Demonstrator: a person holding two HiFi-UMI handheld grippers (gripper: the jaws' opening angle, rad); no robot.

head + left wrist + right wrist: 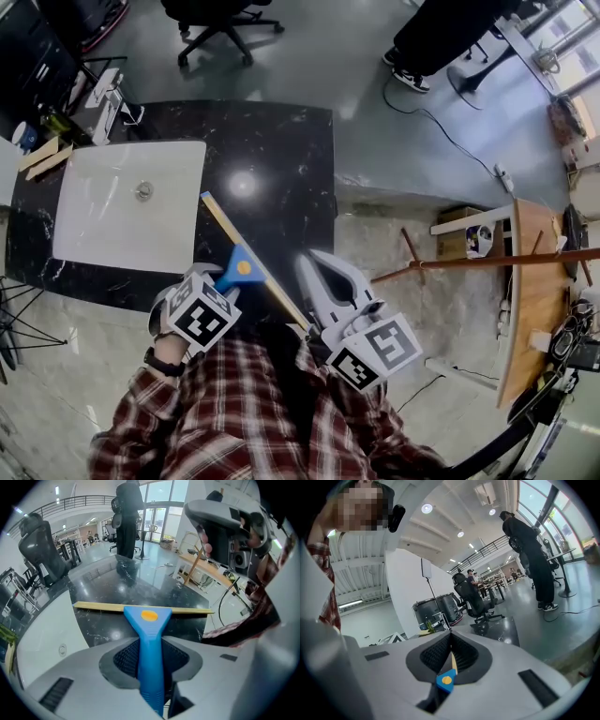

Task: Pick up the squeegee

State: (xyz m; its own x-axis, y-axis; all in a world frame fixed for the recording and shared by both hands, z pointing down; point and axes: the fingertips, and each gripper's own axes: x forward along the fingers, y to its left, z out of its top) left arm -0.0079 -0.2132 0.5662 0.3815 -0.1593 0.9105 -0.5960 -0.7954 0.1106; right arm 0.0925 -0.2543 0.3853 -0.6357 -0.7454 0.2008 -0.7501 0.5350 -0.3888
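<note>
left gripper (pixel 150 648): jaws narrowed onto the blue handle (pixel 151 677), pads pressing on both sides; holding the squeegee (pixel 149 619).
squeegee from left jaws: handle runs straight back between them, dead centre; the head sticks out just past the tips.
long axis: handle in line with the left jaws; tan blade (pixel 98 605) lies crosswise ahead of the tips, over the dark surface (pixel 112 585).
lift state: can't tell if the blade touches the surface or is just off it.
right gripper (pixel 450 635): jaws together at the tips, nothing gripped; the squeegee shows through their slot, below and to the left of these jaws, close by.
nearer hand: left, it has the handle.
next move (judgement): straight lift with the left; the blade's near end passes just beside the right jaws and could clip them.
</note>
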